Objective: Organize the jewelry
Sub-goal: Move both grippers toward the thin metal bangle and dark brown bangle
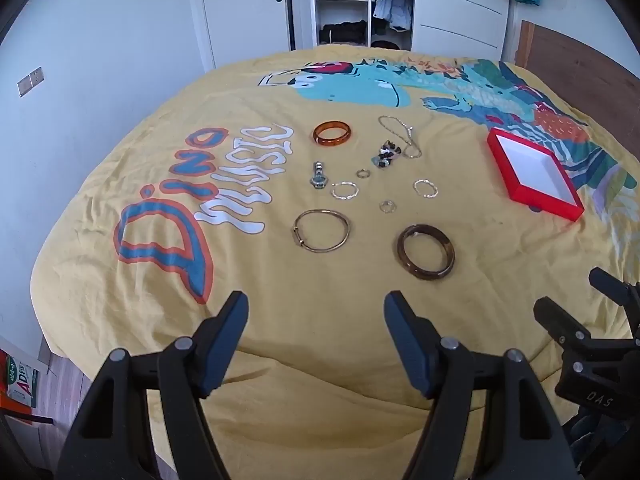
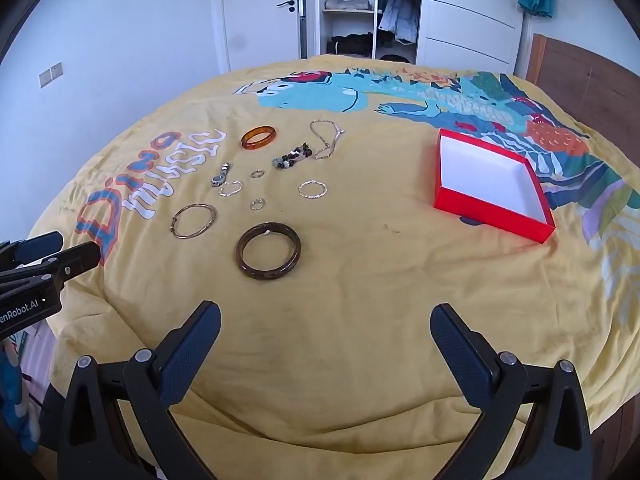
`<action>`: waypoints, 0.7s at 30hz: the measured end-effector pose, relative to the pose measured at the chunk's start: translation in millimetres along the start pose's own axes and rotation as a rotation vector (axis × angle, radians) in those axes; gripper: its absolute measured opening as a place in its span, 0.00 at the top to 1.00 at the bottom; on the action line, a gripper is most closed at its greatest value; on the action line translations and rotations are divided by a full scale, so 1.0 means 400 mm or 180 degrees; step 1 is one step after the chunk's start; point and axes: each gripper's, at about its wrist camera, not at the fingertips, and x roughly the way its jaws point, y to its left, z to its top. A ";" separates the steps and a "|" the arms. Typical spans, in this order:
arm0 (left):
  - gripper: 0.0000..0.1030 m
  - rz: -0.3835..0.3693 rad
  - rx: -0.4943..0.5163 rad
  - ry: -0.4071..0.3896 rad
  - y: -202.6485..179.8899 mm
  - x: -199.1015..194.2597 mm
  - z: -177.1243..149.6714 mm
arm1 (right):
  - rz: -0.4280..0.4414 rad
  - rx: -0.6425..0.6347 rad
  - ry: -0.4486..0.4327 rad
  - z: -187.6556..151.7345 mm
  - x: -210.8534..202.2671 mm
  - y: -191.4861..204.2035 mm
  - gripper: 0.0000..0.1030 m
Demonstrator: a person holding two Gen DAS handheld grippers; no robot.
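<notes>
Several pieces of jewelry lie spread on a yellow bedspread (image 1: 320,320). Nearest me are a dark brown bangle (image 1: 425,251) (image 2: 268,251) and a thin gold bangle (image 1: 321,230) (image 2: 194,221). Farther back sit an orange bangle (image 1: 332,133) (image 2: 259,137), a chain necklace (image 1: 402,136) (image 2: 326,138), a beaded bracelet (image 1: 386,154) (image 2: 291,157) and small rings (image 1: 344,191). An empty red box (image 1: 534,174) (image 2: 490,184) with a white inside lies to the right. My left gripper (image 1: 316,304) and right gripper (image 2: 326,316) hover open over the near bedspread, holding nothing.
An open wardrobe (image 1: 346,0) and a white door (image 1: 240,12) stand behind the bed. A wooden headboard (image 2: 588,76) borders the right side. The bed's near and left edges drop to the floor.
</notes>
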 end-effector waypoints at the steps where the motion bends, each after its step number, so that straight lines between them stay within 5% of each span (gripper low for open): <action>1: 0.33 0.0006 0.0010 0.0009 0.000 0.003 -0.001 | 0.0005 -0.0002 0.0008 -0.001 0.003 -0.001 0.00; 21: 0.33 0.0050 0.0009 0.0095 0.011 0.040 -0.006 | -0.0166 -0.0063 0.0164 0.009 0.035 0.011 0.00</action>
